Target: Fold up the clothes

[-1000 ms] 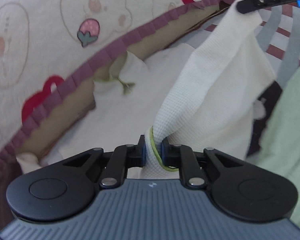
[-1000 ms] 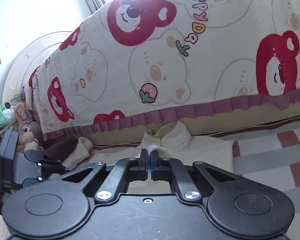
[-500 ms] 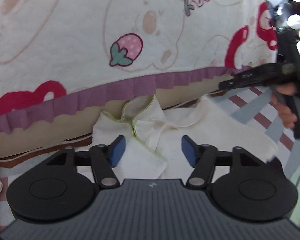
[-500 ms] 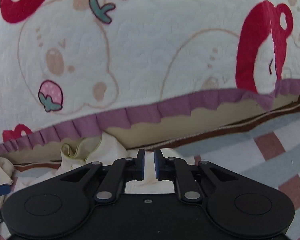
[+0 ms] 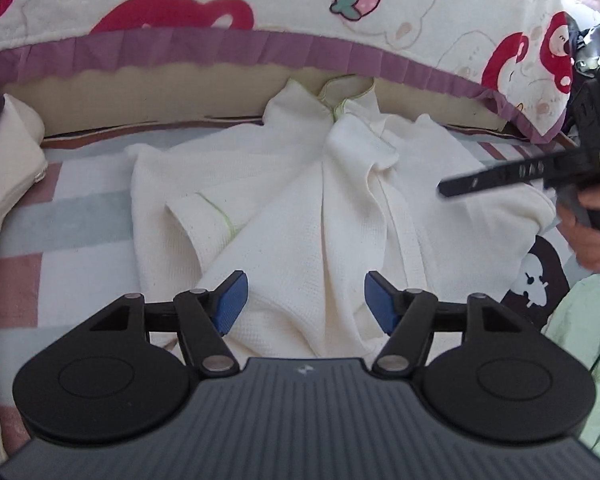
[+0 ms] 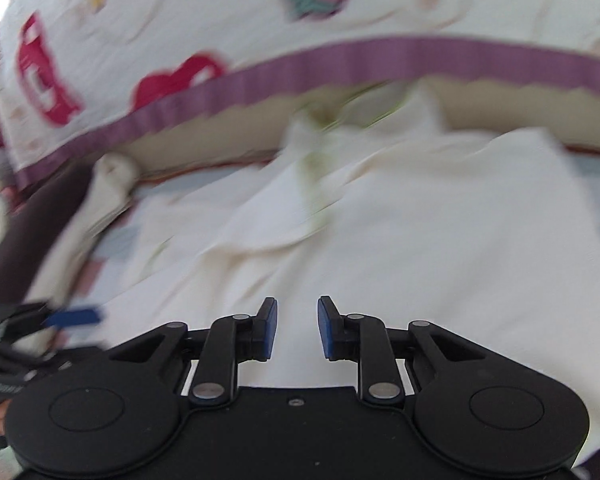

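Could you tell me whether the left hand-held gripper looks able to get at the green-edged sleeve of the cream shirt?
Probably yes. The left hand-held gripper is open over the cream shirt, and the sleeve lies flat just ahead of it with nothing on top.

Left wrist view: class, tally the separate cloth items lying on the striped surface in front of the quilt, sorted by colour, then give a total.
Cream or white: 2, the spread waffle garment with green trim and a folded piece at the left edge
Pale green: 1, a cloth at the right edge
Dark with a white skull print: 1, a cloth partly under the cream garment
Total: 4
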